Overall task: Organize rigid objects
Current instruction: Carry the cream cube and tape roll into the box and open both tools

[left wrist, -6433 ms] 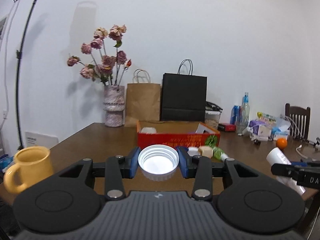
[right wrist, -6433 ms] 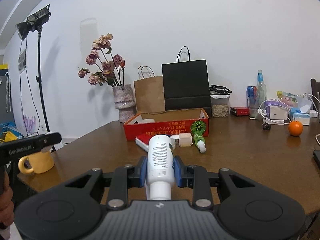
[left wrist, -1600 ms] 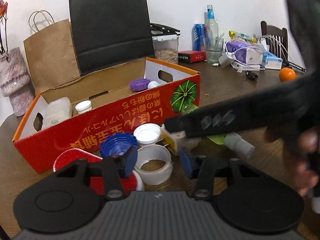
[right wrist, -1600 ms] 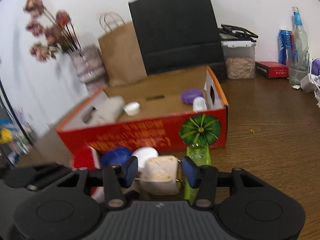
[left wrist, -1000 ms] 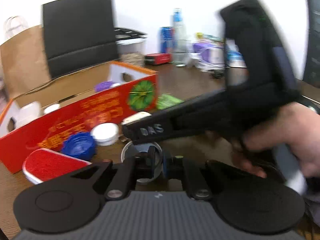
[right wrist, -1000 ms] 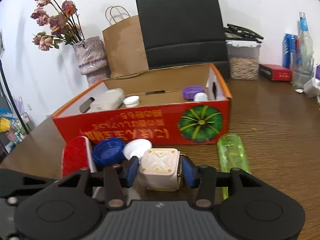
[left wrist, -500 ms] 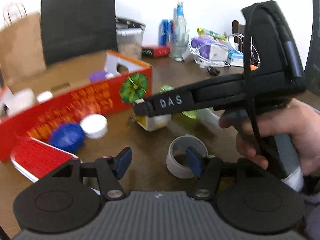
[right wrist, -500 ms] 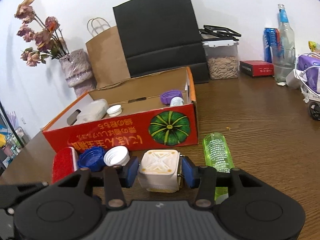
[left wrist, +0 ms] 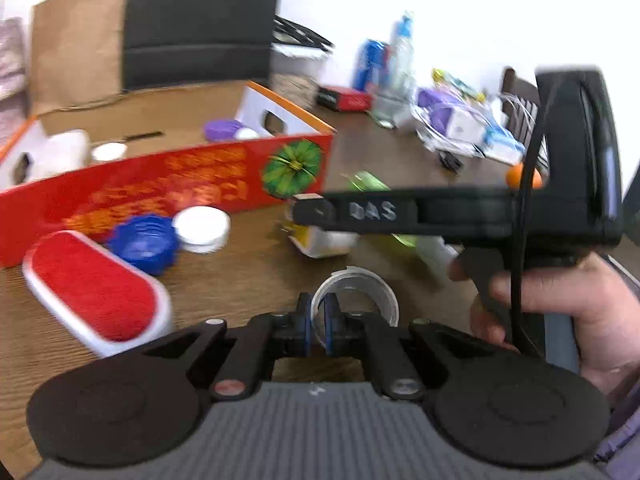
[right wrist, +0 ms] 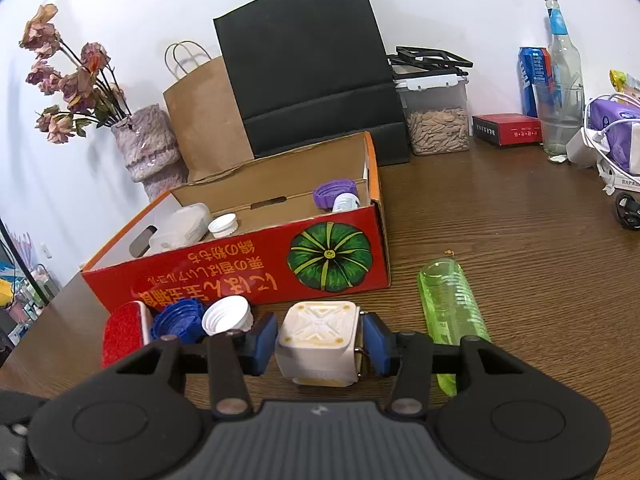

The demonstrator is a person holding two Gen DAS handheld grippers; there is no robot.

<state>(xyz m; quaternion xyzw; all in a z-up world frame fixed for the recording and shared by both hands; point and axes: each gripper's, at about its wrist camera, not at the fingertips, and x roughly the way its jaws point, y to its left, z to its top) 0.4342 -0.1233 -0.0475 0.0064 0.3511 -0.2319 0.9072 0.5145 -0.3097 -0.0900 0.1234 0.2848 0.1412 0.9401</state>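
Your left gripper (left wrist: 317,322) is pinching the tape roll (left wrist: 356,295) wall at lower centre. Your right gripper (right wrist: 320,338) is clamping the white cube (right wrist: 318,340), low centre, before the red box (right wrist: 240,268).

A clear tape ring (left wrist: 356,294) stands on edge, its near wall pinched; a white cube (right wrist: 318,342) sits clamped before the red box (right wrist: 240,268).

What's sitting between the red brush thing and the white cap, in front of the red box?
A blue cap sits between the red brush and the white cap, touching both. The right wrist view shows it clearly.
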